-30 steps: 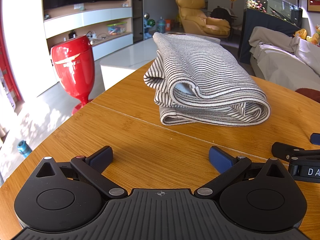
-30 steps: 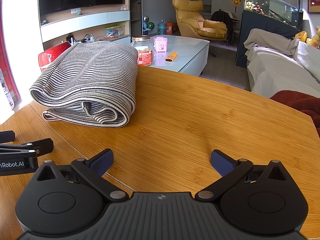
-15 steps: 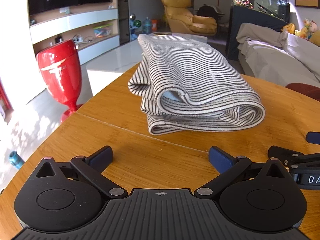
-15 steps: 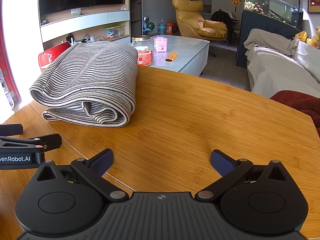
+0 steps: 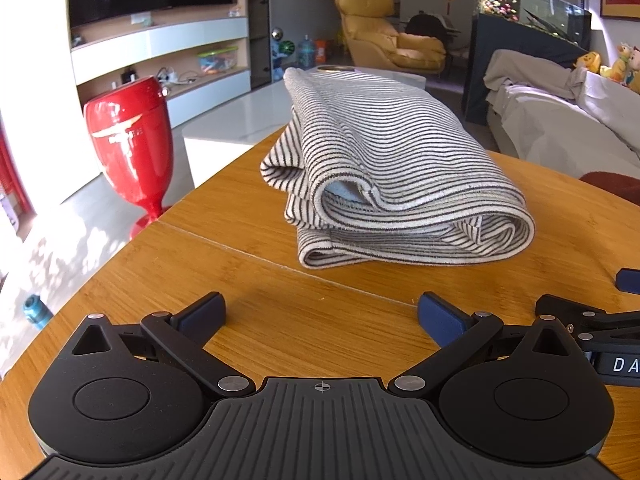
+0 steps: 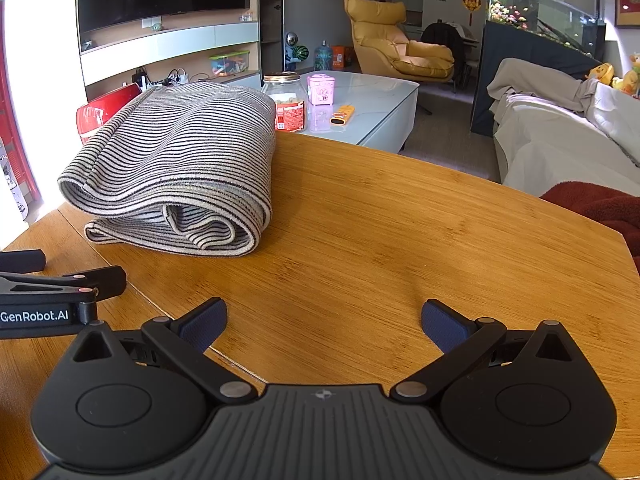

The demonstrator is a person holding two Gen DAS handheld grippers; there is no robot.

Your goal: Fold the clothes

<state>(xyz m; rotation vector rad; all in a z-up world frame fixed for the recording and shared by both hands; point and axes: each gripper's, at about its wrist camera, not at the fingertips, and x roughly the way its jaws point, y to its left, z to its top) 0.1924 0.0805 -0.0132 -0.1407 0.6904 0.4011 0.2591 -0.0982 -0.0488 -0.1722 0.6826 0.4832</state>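
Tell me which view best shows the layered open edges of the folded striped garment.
The left wrist view: the striped garment sits centred, its stacked edges and a pale blue inner layer facing the camera. The right wrist view shows it off to the left, mostly the rolled fold end.

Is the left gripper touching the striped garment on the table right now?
Apart. In the left wrist view, bare wooden table shows between the open left gripper and the folded striped garment.

1. Left tongs (image 5: 321, 312): matte black body with a ribbed centre plate, two round discs, silver pivot screws, dark blue finger pads (image 5: 208, 310).
2. Right tongs (image 6: 324, 318): same build; crosshair mark on the plate.
3. White "GenRobot.AI" lettering on the left tongs' side.
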